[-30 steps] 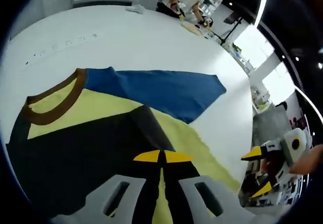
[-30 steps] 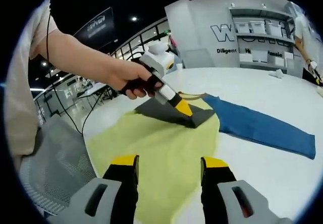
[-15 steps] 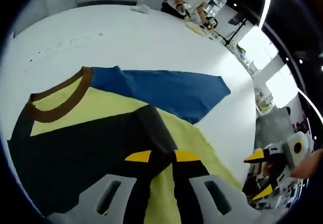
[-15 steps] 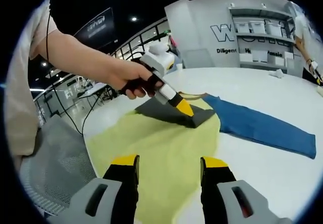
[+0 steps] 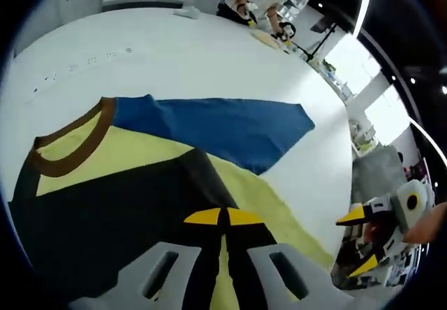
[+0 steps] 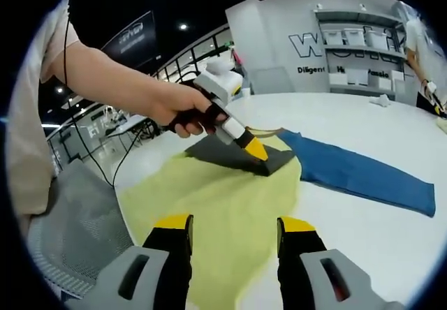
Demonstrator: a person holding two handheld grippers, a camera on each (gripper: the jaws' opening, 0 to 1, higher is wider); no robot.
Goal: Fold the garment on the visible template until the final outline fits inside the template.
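1. The shirt (image 5: 140,156) lies flat on the white table (image 5: 209,58), near the edge closest to the person; its body is yellow, one sleeve blue, the other dark grey, with a brown collar (image 5: 70,146)
2. The blue sleeve (image 5: 223,125) stretches straight out to the side over bare table, well apart from both tongs, so that half of the shirt looks unfolded
3. The dark grey sleeve (image 5: 105,212) is turned in across the yellow chest, which I judge to be the first fold under way
4. The left gripper (image 5: 223,217) has its yellow tips pressed together on the edge of that grey fold, right where grey meets yellow; it seems to pinch the cloth so the flap can be laid or smoothed in place
5. In the right gripper view the person's hand (image 6: 178,107) holds the left gripper angled down onto the grey flap, tips touching the cloth
6. The right gripper (image 6: 234,223) hangs above the yellow hem with its tongs spread and nothing between them, probably waiting for a grip on the lower edge
7. I cannot make out any template outline on the table, so the fit is hard to judge; the blue sleeve and the hem are not yet folded
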